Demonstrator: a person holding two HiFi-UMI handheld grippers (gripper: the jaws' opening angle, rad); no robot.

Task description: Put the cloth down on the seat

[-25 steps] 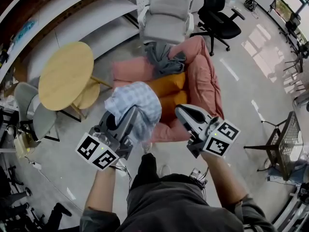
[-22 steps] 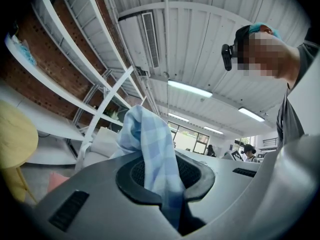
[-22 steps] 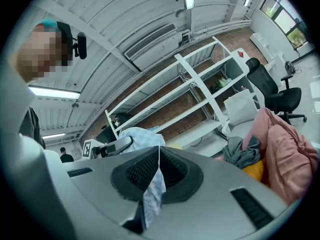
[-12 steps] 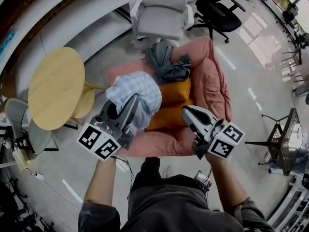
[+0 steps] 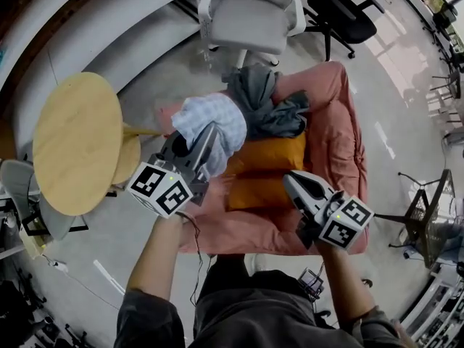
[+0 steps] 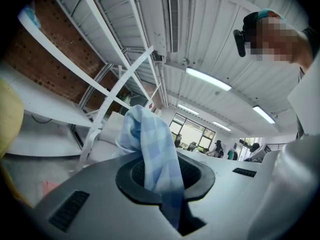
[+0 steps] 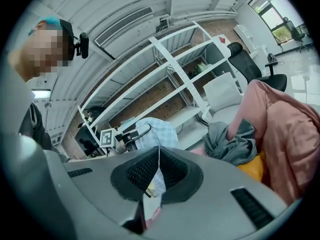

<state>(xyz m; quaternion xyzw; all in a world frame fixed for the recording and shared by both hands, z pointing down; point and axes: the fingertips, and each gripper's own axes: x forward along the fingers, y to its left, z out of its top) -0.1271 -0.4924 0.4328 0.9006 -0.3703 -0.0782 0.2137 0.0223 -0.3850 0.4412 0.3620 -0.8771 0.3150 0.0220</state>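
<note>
A blue-and-white checked cloth (image 5: 212, 119) bunches above the left end of the pink sofa seat (image 5: 335, 129). My left gripper (image 5: 209, 139) is shut on it, and in the left gripper view the cloth (image 6: 150, 144) rises from between the closed jaws of the left gripper (image 6: 165, 171). Two orange cushions (image 5: 267, 156) lie on the seat, with a crumpled grey garment (image 5: 265, 104) behind them. My right gripper (image 5: 291, 181) hovers over the seat's front right, shut and holding nothing. From the right gripper view, the right gripper (image 7: 157, 169) points at the cloth (image 7: 155, 131) and the sofa (image 7: 285, 129).
A round wooden table (image 5: 76, 140) stands left of the sofa. A pale grey armchair (image 5: 254, 13) and a black office chair (image 5: 348, 17) are behind it. A wire chair (image 5: 429, 220) is at the right. The person's legs are at the sofa's front edge.
Both grippers have moved forward over the sofa as the person stepped closer. The cloth stays clamped in the left gripper and now hangs over the seat's left end.
</note>
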